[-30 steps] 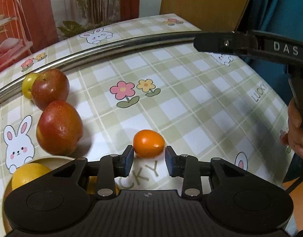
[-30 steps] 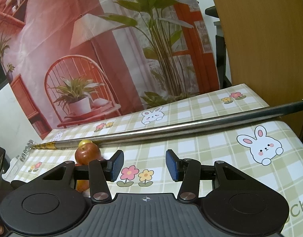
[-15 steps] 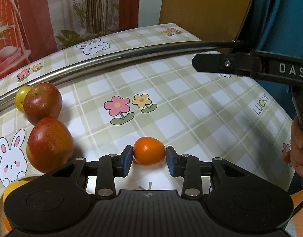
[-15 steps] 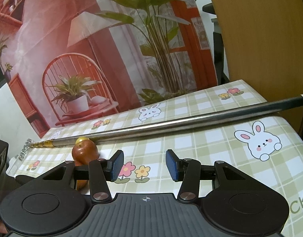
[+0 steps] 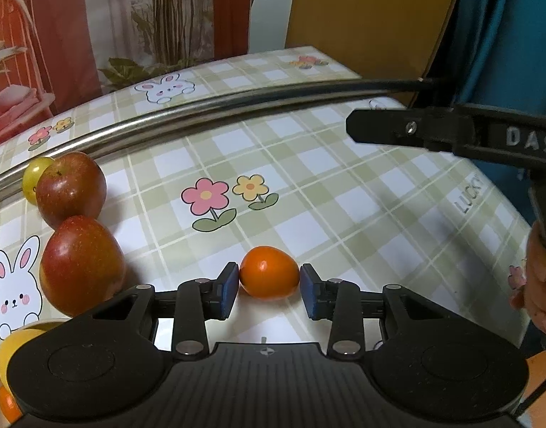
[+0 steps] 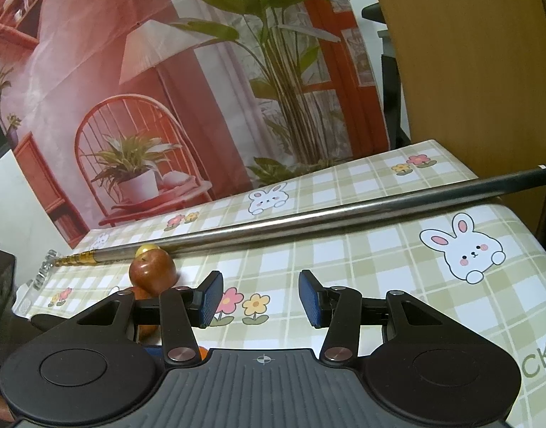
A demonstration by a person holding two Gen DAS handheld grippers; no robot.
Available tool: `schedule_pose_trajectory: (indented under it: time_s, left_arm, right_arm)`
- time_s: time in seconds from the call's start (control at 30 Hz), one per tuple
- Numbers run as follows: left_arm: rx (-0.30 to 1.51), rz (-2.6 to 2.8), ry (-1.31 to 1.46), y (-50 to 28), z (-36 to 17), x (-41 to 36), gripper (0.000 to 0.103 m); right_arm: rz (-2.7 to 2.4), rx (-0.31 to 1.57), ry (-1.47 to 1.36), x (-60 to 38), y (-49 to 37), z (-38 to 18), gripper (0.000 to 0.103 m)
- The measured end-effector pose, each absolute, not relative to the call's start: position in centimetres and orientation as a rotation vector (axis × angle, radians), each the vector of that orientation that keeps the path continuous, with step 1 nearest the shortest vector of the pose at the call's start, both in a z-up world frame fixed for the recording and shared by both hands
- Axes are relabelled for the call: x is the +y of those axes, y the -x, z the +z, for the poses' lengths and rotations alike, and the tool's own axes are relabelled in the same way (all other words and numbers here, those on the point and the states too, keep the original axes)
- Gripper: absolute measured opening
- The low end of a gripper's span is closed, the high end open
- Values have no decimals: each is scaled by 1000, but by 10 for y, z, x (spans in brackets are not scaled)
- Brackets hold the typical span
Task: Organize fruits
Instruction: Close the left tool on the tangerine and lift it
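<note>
A small orange fruit (image 5: 269, 277) lies on the checked tablecloth, right between the blue pads of my left gripper (image 5: 268, 285). The jaws stand open around it at the same width as before. To its left are two red apples (image 5: 70, 189) (image 5: 81, 264) and a small yellow-green fruit (image 5: 34, 178). A bowl (image 5: 41, 324) at the lower left holds a lemon (image 5: 14, 353). My right gripper (image 6: 260, 297) hangs open and empty above the table. In its view one apple (image 6: 152, 271) shows; the other is mostly hidden.
A long metal pole (image 5: 237, 107) (image 6: 308, 221) lies across the table behind the fruit. The right gripper's black body (image 5: 451, 135) and a hand (image 5: 540, 278) are at the right of the left wrist view. A printed backdrop and a wooden board stand behind the table.
My left gripper has moved forward, so the orange fruit now sits between its pads instead of ahead of them. Jaw width is unchanged. The right gripper has barely shifted.
</note>
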State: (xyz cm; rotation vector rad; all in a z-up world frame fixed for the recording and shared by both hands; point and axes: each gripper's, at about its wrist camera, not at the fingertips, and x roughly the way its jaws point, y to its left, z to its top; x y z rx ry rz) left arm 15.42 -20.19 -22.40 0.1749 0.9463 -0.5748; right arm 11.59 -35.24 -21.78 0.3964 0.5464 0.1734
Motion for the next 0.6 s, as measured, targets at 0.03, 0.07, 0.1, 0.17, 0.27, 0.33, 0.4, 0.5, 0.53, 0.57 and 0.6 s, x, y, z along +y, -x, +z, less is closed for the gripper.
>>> schedule_pose_trajectory:
  time_s: [0.03,0.07,0.1,0.17,0.27,0.33,0.4,0.5,0.53,0.57,0.6]
  left_arm:
    - [935,-578,-175,-152,-222,-200,39]
    - [921,-582,-176,-150,-218,-198,39]
    - [907,-585,-173,-147,-214,-195,39]
    - [891,-588,-155,-143,-207,-188,39]
    - [863,-583,-134,-136,-196,-176,39]
    - [848,-570,-119,-131,-187,-164,39]
    - [833,-554,-94,-125,-179,-148,39]
    - [800,-508,-94,-114,-166,-123,39]
    - [788,-491,-98,-110,-162,-115,39]
    - [775,-472,-101,-106,-158,-106,39]
    - [761,-447,-97,-100,-155,-95,39]
  right_arm:
    - [172,548,-396,-352,-115,-218,44]
    - [172,548,-395,-352,-115,-218,44]
    - [173,549,-393,-352,-114,-217,44]
    - [174,549,-390,-350,-113,-216,44]
    - [184,550,-388,-347,-113,-214,44]
    - [193,554,-378,-341,-113,-212,44]
    - [205,558,-360,-335,-114,-210,44]
    - [234,564,-331,-321,-116,-206,44]
    - [243,566,-321,-316,-118,-205,44]
    - [254,570,-311,-310,-120,-204,44]
    - [263,573,-305,-304,-122,-203,44]
